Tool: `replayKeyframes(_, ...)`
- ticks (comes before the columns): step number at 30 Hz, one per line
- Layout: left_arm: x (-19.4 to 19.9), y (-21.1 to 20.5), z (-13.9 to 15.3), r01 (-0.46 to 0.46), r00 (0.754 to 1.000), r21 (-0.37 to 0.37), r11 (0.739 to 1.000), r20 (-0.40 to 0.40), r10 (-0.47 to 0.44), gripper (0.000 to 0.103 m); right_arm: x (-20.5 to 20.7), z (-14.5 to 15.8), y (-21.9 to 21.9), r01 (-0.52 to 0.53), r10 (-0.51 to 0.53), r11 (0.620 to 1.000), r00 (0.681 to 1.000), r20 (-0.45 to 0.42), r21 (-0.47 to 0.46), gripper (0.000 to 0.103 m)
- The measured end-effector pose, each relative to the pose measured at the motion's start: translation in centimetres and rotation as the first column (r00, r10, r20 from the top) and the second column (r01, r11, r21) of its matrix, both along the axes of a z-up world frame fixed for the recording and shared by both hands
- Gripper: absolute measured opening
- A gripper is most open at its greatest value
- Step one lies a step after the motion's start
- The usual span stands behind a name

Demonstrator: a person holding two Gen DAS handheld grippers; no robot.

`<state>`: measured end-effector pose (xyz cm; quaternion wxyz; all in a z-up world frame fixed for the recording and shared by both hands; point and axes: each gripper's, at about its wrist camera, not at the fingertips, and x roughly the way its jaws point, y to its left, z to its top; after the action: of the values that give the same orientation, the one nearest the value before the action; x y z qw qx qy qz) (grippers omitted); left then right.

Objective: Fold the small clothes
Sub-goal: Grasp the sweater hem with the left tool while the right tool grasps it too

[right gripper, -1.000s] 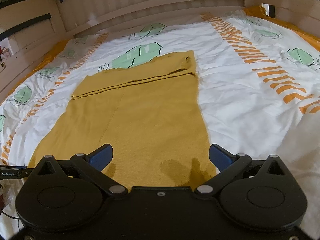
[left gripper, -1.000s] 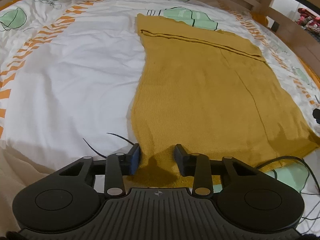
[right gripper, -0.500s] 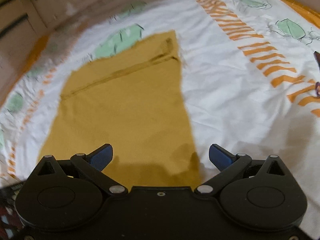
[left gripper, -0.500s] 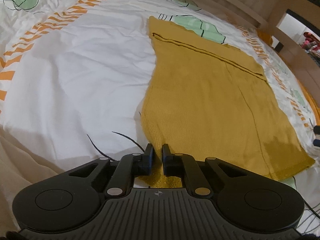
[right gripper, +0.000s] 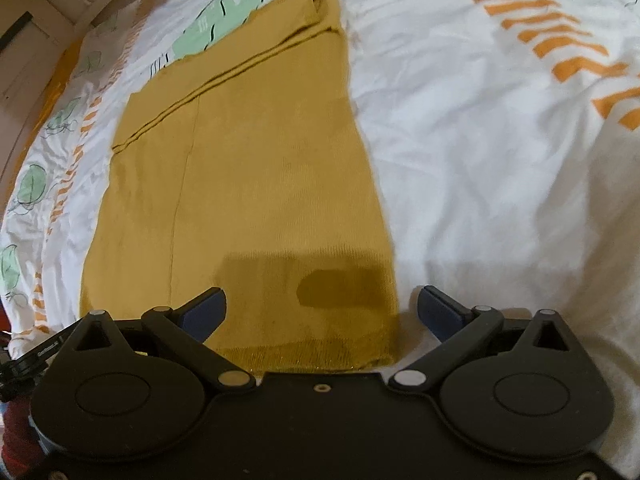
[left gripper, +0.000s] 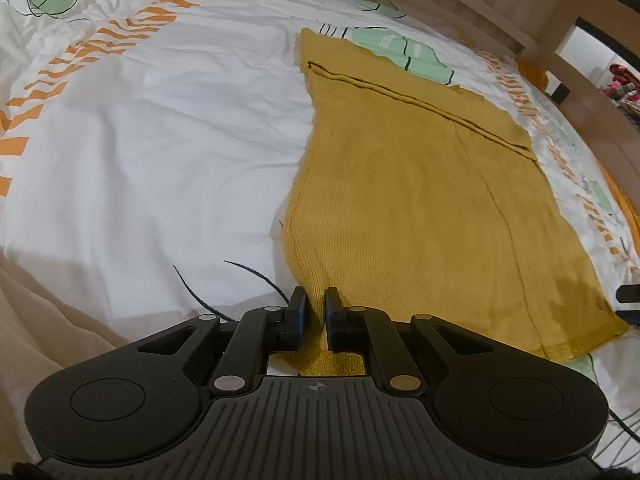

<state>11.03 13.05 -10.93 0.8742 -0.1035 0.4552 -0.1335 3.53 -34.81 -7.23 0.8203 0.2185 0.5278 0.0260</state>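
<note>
**Tools take the near hem**

Left tool (left gripper: 315,312) pinches the mustard garment's (left gripper: 420,208) near-left corner; right tool (right gripper: 322,312) hovers, jaws wide, over the near-right corner. Garment lies flat on the bed (left gripper: 160,140), long sides seemingly folded in; the lengthwise fold remains.

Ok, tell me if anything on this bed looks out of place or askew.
Nothing looks damaged or spilled. The mustard garment lies flat on the bedspread, its far end folded over. The only oddity: its near left corner is bunched into a ridge where the left tool pinches it. The right tool hangs open.
</note>
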Motion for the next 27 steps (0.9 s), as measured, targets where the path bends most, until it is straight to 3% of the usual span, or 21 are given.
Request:
replayKeyframes(10,0.1,0.0,-0.2,0.002,1.0,0.005,1.0,0.001,-0.002,0.01,0.1,-0.3,0.0,-0.043,0.044,0.997,0.999,-0.016,0.058,0.098)
replayKeyframes(12,0.1,0.0,-0.3,0.003,1.0,0.007,1.0,0.003,-0.003,0.01,0.0,-0.4,-0.1,-0.046,0.047,0.996,0.999,-0.014,0.079,0.08)
replayKeyframes(19,0.1,0.0,-0.4,0.005,1.0,0.005,1.0,0.006,-0.005,0.01,-0.5,-0.8,-1.0,-0.004,0.005,0.989,1.0,-0.008,0.146,0.049)
replayKeyframes(21,0.0,0.0,-0.3,0.004,1.0,-0.002,1.0,0.007,-0.004,0.009,-0.6,-0.7,-0.9,0.002,-0.002,0.99,1.0,-0.003,0.138,0.029)
replayKeyframes(22,0.0,0.0,-0.2,0.003,1.0,-0.005,1.0,0.01,-0.003,0.008,-0.6,-0.7,-0.9,0.002,-0.003,0.991,1.0,0.002,0.137,0.024)
replayKeyframes(27,-0.4,0.3,0.4,-0.013,0.999,-0.024,1.0,0.052,0.014,0.006,-1.3,0.5,-0.1,-0.019,0.01,0.995,0.995,0.096,0.093,0.017)
